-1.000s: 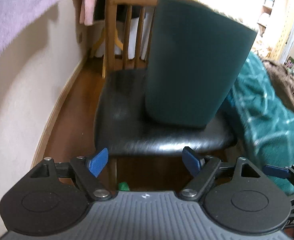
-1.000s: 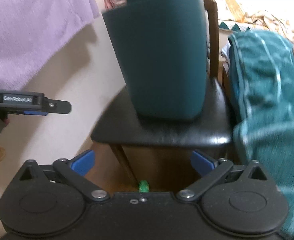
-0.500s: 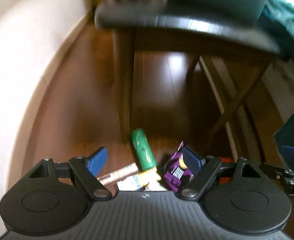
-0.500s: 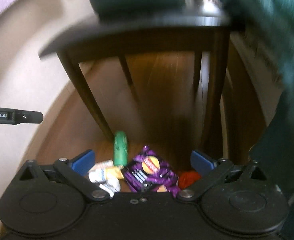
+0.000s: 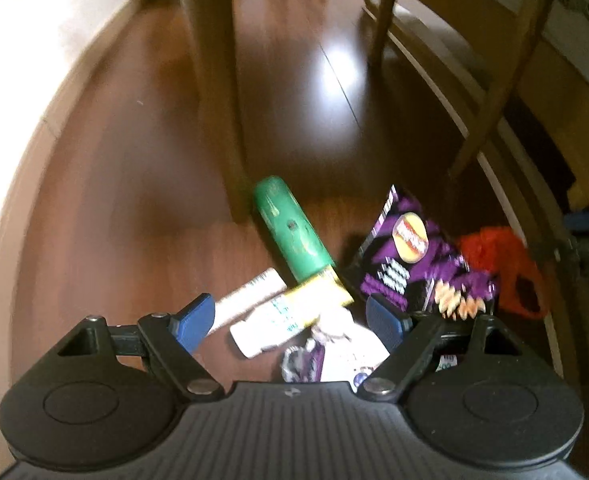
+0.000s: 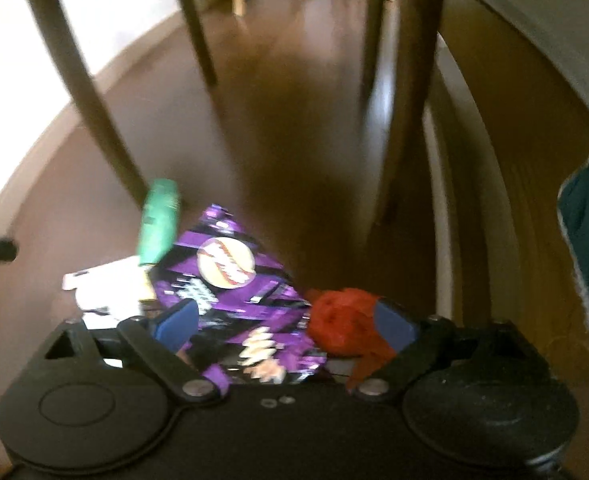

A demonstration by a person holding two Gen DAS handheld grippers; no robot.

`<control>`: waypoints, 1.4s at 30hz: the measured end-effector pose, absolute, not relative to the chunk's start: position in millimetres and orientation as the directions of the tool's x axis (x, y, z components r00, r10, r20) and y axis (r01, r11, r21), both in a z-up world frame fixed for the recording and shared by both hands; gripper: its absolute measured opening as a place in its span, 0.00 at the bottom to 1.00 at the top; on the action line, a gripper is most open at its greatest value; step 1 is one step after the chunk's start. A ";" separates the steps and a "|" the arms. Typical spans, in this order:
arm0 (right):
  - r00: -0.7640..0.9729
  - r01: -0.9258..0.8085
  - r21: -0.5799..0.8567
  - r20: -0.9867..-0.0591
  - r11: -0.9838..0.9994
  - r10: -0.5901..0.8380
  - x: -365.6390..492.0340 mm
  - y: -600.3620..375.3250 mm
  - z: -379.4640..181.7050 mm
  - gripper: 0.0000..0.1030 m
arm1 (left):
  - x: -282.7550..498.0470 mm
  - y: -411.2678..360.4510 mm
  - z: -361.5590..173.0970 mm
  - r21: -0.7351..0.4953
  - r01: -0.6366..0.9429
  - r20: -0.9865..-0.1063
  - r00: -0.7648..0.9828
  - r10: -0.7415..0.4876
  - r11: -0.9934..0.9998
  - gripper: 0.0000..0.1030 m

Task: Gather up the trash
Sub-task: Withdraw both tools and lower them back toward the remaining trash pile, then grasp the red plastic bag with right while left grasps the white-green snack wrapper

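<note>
Two open tongs above a pile of trash on the floor

Both tongs are spread wide and hold nothing. The left tongs [image 5: 292, 322] hang over a white and yellow wrapper [image 5: 290, 308] and crumpled white paper [image 5: 346, 350]. The right tongs [image 6: 284, 322] hang over the purple chip bag [image 6: 230, 280], with a red net bag [image 6: 344, 322] just beside its right finger. A green bottle [image 5: 290, 236] lies on the wooden floor [image 5: 134, 152], its near end touching the wrapper, its far end next to a chair leg [image 5: 214, 80]. The purple chip bag lies between the bottle and the red net bag.
</note>
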State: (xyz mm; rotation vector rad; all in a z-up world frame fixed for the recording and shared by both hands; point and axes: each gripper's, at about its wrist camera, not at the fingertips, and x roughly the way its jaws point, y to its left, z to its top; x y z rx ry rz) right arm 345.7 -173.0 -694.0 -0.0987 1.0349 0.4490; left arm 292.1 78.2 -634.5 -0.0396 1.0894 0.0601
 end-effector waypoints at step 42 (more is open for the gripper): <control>0.249 -0.455 0.083 -0.944 0.886 0.216 411.3 -188.0 -816.4 0.64 | 283.1 -48.6 -783.1 0.135 0.766 -0.972 0.225 -0.064 0.629 0.73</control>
